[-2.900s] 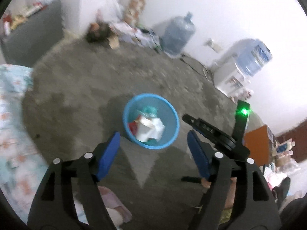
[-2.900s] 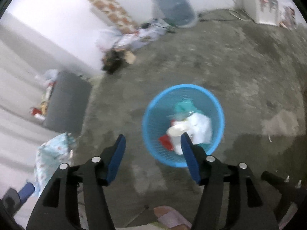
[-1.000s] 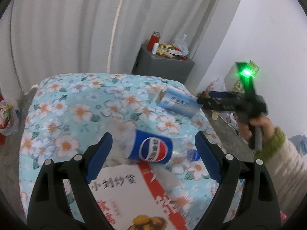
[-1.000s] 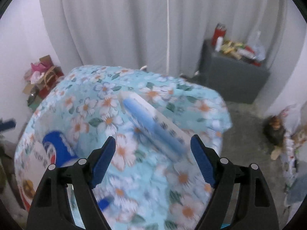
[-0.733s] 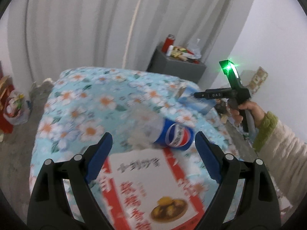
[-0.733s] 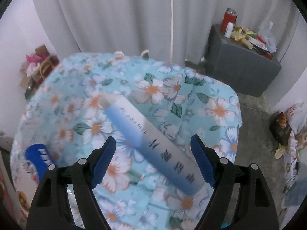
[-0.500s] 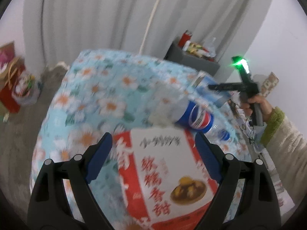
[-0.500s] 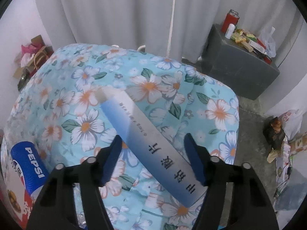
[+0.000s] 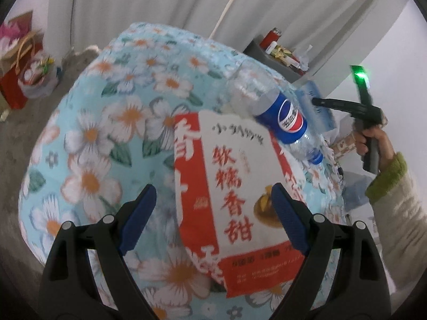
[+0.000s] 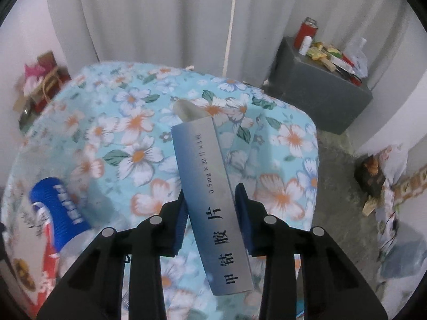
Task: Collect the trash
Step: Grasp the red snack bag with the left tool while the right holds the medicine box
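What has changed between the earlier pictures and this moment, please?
Both grippers swung away from the blue bin on the floor to the flowered tablecloth. The right gripper advanced onto the blue medicine box and its jaws closed on it. The left gripper, jaws still open, moved in over the red and white snack bag. The Pepsi bottle and the bag lie where they were.

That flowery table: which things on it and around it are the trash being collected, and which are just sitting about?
Trash being collected:
- medicine box, clamped in the right tongs
- Pepsi bottle, lying on the cloth
- red and white snack bag, lying between the open left tongs

Just sitting about:
- floral tablecloth
- grey cabinet with a red can
- curtain
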Available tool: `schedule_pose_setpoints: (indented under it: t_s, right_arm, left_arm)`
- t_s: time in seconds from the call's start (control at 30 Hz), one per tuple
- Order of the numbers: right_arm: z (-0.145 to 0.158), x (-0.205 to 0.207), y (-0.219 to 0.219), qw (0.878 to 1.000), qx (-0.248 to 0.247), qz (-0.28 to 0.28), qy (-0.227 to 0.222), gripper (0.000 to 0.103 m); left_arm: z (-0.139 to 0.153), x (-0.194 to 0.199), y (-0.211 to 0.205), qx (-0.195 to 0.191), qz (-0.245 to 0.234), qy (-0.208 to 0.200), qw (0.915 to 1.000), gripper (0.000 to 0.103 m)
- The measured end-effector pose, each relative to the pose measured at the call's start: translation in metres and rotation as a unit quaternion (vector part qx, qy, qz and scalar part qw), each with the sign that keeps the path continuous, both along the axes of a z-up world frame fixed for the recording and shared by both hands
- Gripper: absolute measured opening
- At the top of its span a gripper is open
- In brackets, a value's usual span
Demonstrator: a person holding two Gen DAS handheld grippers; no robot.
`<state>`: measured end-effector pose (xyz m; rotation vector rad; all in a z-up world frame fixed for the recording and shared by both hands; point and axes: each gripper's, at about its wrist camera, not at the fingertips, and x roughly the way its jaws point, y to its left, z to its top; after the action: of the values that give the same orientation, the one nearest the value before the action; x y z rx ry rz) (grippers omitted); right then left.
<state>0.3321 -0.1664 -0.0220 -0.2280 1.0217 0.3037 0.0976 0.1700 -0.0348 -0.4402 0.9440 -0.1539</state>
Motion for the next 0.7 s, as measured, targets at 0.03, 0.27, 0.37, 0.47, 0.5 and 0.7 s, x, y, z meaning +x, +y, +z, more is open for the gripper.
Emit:
schedule_pose_setpoints:
  t_s: [0.03,0.27,0.37,0.47,0.5,0.7]
  right_arm:
    - [0.004,-0.008,-0.005,1.000,0.013,-0.005,-0.001,0.034]
    - [0.038,-0.112,-0.040,0.992,0.119,-0.039,-0.010,0.034]
    - [0.044,-0.157,-0.047,0.984,0.170,-0.050,-0.001,0.034]
    - [0.044,-0.197,-0.045,0.974,0.221,-0.057,0.005,0.034]
    - [0.042,-0.208,-0.043,0.972,0.228,-0.060,0.004,0.034]
    - [0.015,-0.242,-0.002,0.964,0.256,-0.059,0.036,0.034]
  left_arm:
    - [-0.003,-0.004,0.001,-0.004,0.001,0.003,1.0000,0.083]
    - [-0.013,-0.020,0.006,-0.025,-0.008,0.003,0.9997,0.083]
    - [-0.018,-0.021,0.010,-0.044,-0.009,0.002,0.9990,0.083]
    - [-0.024,-0.021,0.016,-0.079,-0.010,0.004,0.9968,0.082]
    - [-0.026,-0.020,0.018,-0.095,-0.010,0.005,0.9954,0.081]
    - [-0.038,-0.017,0.030,-0.187,-0.005,0.007,0.9823,0.073]
